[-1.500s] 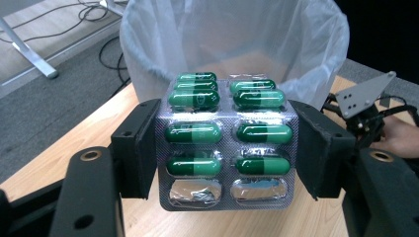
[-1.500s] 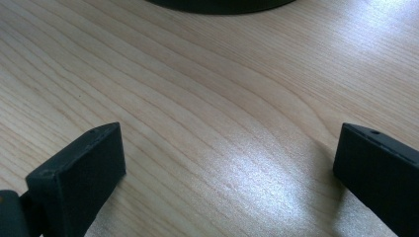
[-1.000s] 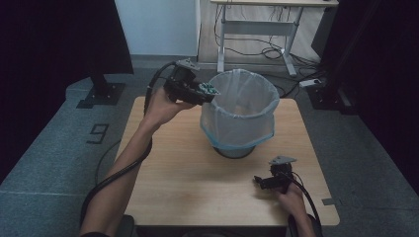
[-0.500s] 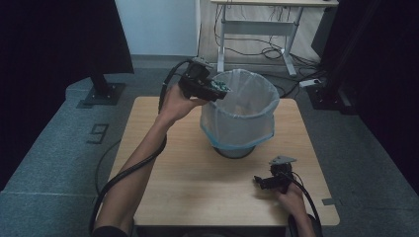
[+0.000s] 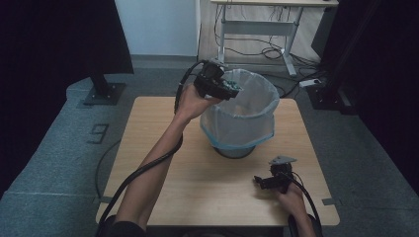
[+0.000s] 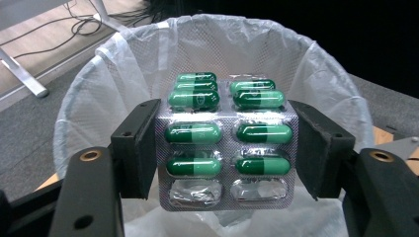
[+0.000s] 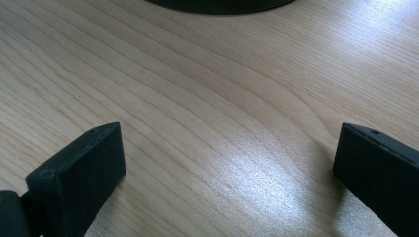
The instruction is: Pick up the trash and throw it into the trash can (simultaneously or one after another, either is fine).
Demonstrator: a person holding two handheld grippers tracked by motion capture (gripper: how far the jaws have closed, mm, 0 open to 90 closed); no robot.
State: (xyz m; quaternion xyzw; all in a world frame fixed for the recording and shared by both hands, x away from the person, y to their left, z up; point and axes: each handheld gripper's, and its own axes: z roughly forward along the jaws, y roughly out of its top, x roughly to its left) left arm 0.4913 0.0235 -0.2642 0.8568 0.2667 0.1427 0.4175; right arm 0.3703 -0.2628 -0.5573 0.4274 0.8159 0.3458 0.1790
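A: What do we have in the left gripper (image 6: 225,148)?

B: A blister pack (image 6: 226,143), silver foil, with two columns of green capsules. Each capsule is half dark green, half lighter green. We count eight full pockets; the two pockets nearest the gripper are flattened and hold nothing.

A: And how is it held?

B: The two black jaws are clenched on its long edges, one pad on each side, so we see the pack face up and level between them. The far end, with its four capsules, sticks out past the pads.

A: Where does that put it?

B: Right at the bin (image 6: 212,44). In the left gripper view the white liner's rim curves around behind the pack. From the high view we see the left gripper (image 5: 232,88) at the bin's (image 5: 242,116) near-left rim, with the pack (image 5: 233,88) poking over the opening. Whether it is wholly over the opening we cannot tell.

A: The bin itself?

B: A dark tub lined with a translucent white bag that folds down over the outside. It stands near the middle of the wooden table (image 5: 148,148).

A: And the right gripper (image 5: 258,181)?

B: It lies low at the table's near right, well apart from the bin. Its jaws stand wide and released, with bare wood (image 7: 207,113) between them and the bin's dark base (image 7: 217,4) just ahead.
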